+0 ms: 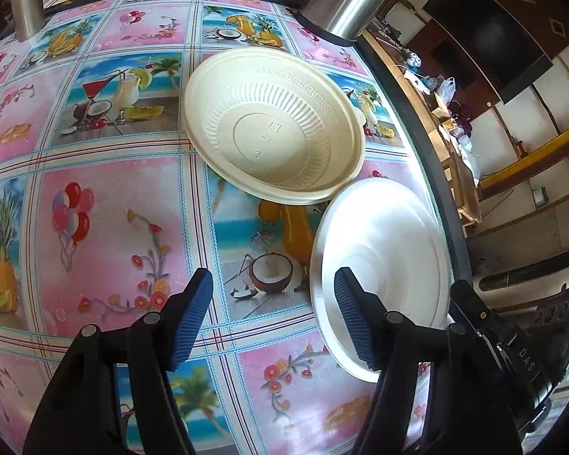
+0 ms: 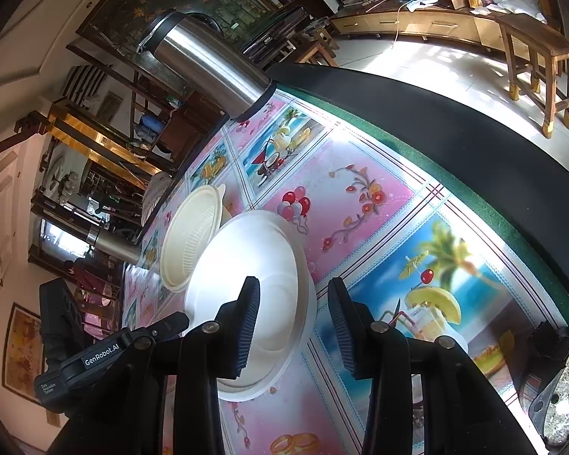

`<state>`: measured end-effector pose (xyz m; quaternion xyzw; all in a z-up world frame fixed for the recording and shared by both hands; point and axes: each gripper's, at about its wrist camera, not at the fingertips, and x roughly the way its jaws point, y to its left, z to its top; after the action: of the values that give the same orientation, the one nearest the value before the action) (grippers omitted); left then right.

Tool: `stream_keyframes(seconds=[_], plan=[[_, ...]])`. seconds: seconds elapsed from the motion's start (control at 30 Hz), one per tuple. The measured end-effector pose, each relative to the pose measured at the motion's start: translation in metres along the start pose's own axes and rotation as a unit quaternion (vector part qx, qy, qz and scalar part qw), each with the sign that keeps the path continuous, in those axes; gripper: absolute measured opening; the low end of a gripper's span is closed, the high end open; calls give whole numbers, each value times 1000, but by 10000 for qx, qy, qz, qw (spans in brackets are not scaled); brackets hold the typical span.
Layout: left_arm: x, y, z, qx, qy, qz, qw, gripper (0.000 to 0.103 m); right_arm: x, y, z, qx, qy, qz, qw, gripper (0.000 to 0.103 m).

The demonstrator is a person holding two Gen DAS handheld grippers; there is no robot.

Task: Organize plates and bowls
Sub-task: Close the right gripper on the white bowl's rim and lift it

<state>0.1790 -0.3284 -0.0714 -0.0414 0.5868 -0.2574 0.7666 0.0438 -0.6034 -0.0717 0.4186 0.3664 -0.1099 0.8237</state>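
Fingers [image 1: 351,318] partly hiding white plate [image 1: 390,250], glare-washed.

A cream bowl [image 1: 273,125] with a ribbed wall, a key-pattern band under its rim and embossed marks on its flat base sits tilted on the table, its rim lifted on the side nearest the white bowl [image 1: 383,269]. The white bowl is plain and glossy, upright under bright glare, just beside the cream bowl, and their rims meet or overlap; from the right wrist the cream bowl [image 2: 191,237] lies behind the white one [image 2: 254,292].
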Motion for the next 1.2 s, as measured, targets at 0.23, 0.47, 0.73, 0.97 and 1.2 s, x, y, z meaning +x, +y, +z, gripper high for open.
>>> stream_keyframes(seconds=[0.23, 0.47, 0.73, 0.97, 1.2], plan=[[2, -4, -3, 22, 166, -505, 9986, 65, 3, 1, -2, 6, 11, -8, 10000, 38], [1, -5, -3, -6, 190, -825, 9964, 24, 2, -3, -3, 97, -8, 18, 10000, 37], [-2, -2, -3, -33, 112, -735, 9972, 9, 2, -2, -4, 111, -19, 34, 9999, 35], [0, -2, -5, 3, 107, -707, 9974, 5, 7, -3, -6, 139, 83, 28, 9999, 15], [-4, -3, -7, 55, 58, -668, 9977, 5, 3, -2, -10, 130, 9, -33, 9999, 7]])
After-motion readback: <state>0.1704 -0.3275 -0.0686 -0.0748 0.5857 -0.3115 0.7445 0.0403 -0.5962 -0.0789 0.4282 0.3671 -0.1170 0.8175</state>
